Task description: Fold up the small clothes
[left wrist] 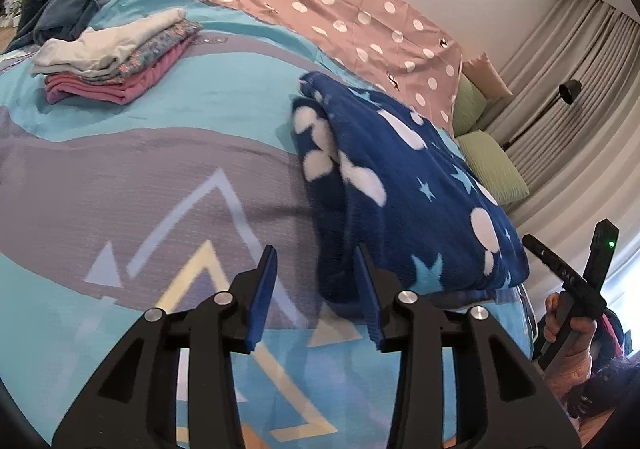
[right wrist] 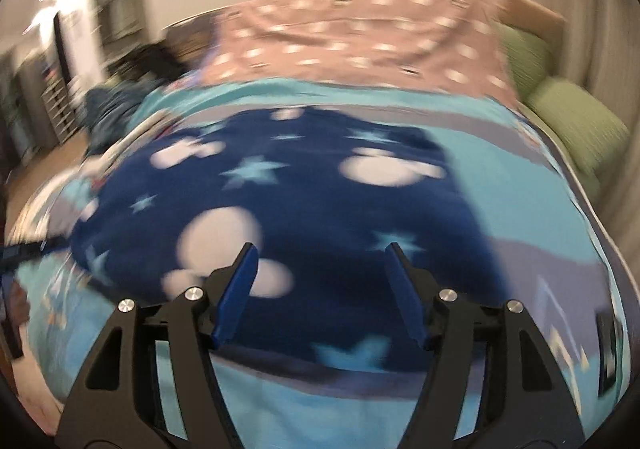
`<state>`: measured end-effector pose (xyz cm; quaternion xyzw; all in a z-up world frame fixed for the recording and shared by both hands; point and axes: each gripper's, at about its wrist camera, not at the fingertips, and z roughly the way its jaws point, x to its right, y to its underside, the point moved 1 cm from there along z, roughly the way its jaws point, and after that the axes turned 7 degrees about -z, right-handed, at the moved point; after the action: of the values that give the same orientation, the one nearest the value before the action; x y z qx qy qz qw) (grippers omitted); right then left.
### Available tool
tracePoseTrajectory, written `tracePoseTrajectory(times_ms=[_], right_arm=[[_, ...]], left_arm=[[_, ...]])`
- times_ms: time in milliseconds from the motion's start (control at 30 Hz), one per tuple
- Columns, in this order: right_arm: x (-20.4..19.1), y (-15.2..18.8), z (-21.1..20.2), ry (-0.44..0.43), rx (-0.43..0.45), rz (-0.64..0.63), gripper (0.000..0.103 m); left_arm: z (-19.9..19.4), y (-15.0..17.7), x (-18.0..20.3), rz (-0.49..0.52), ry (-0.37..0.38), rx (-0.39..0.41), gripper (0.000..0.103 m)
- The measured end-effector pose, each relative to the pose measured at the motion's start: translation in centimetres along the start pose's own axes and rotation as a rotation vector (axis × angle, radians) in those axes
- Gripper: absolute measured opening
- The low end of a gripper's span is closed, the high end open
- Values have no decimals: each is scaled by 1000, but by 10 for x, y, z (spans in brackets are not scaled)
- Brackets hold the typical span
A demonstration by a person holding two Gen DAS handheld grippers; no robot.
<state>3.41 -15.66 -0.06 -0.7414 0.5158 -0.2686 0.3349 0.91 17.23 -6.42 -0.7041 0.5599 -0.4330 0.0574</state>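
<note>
**A:** Item one, the navy fleece garment (left wrist: 404, 185), printed with white mouse-head shapes and pale stars. Where did it lie?

**B:** On the bed, flat on the turquoise-and-grey bedspread (left wrist: 168, 169), already doubled over at its left edge, where a thick rolled fold showed. Whether it was trousers or a top could not be told.

**A:** Position relative to the left claw (left wrist: 316, 285)?

**B:** Ahead and to the right of it. The left claw stood open, jaws apart, empty, its right finger (left wrist: 370, 297) just beside the garment's near corner but not gripping it.

**A:** And the right claw (right wrist: 320, 293)?

**B:** Also open and empty, hovering over the garment (right wrist: 304, 217), which filled the middle of its view. That picture was motion-blurred, so contact could not be judged. In the left view the right claw's handle was seen in the person's right hand (left wrist: 568, 333), off the garment's near right corner.

**A:** Step in hand?

**B:** Judged as between folds: one fold made, both claws free and placed to take the near edge. The next move would call for each claw to close on a near corner and carry it across evenly, keeping the thick fleece from slipping.

**A:** Surroundings?

**B:** A stack of folded clothes (left wrist: 116, 61), white over patterned over pink, well apart at far left; a pink polka-dot sheet (left wrist: 336, 21) beyond; green pillows (left wrist: 492, 165) at the right.
</note>
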Motion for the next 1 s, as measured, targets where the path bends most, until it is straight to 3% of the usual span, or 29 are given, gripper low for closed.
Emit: tracePoseTrajectory(times_ms=[200,400,567,800,867,1000], right_arm=[[-95,-16,18,-113,-6,-253,73],[-167,-9,25,-126,-5,-504,75],[-202,-2,34,-113,-19,-641,75],[-207,-22,38,-130,-22,-591,76],[-214,-22,40,-129,-30,-610,76],[-234,-10,41,-113,-31,-714,76]], left_arm=[[-15,-3,-18,6,-17,62,43],[-13,-5,-37,-11,-1,73,43],[-8,-12,-47,-14,30,75,43],[29,-60,-44,25,174,21,43],[55,-84,-44,8,263,-37,43],[112,-110,-42,-19,370,-173,43]])
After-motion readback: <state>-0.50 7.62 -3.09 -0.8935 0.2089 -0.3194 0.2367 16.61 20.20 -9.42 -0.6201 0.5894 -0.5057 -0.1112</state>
